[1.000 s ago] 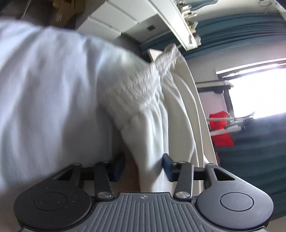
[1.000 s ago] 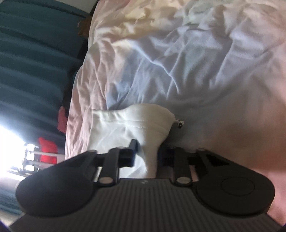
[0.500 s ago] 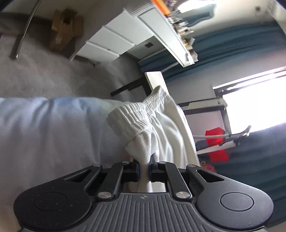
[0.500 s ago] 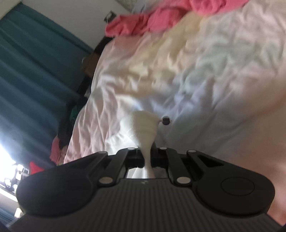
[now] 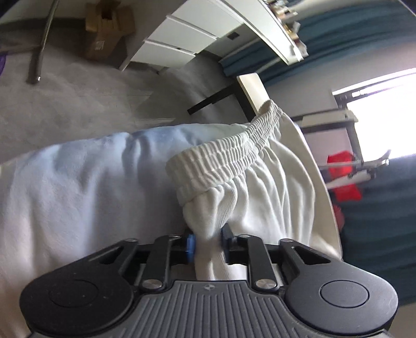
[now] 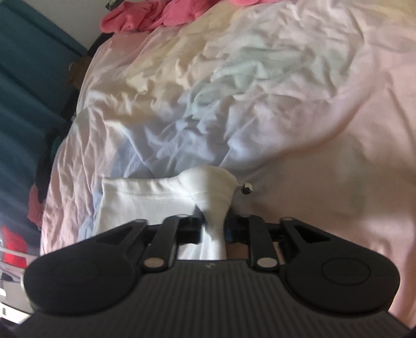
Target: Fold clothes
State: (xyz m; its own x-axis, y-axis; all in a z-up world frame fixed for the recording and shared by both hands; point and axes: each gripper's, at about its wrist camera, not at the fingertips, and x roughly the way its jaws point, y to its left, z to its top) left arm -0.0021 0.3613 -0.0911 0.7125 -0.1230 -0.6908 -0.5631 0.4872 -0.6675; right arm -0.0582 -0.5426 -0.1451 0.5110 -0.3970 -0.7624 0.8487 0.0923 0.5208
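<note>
1. Left wrist view: the left gripper (image 5: pixel 206 245) is closed on a bunch of white fabric just below the elastic waistband (image 5: pixel 223 153) of the shorts (image 5: pixel 262 197). The shorts lie on the pale sheet (image 5: pixel 78 187) at the bed's edge, with the grey carpet (image 5: pixel 78 104) beyond. The waistband is ribbed and thicker than the rest, so a grip there should hold better than one on the thin cloth.

2. Right wrist view: the right gripper (image 6: pixel 214 225) pinches another gathered corner of the shorts (image 6: pixel 145 200), close to a small metal cord tip (image 6: pixel 246 187). The rest of the garment lies flat to the left on the crumpled sheet (image 6: pixel 234 104). Pink clothes (image 6: pixel 145 15) sit at the far end of the bed.

3. Handling, as I judge it: the shorts look light and limp, with no stiffness of their own. They will sag between the two grips unless held taut. The soft knit should not slip easily. Corners and the waistband are the best places to hold.
</note>
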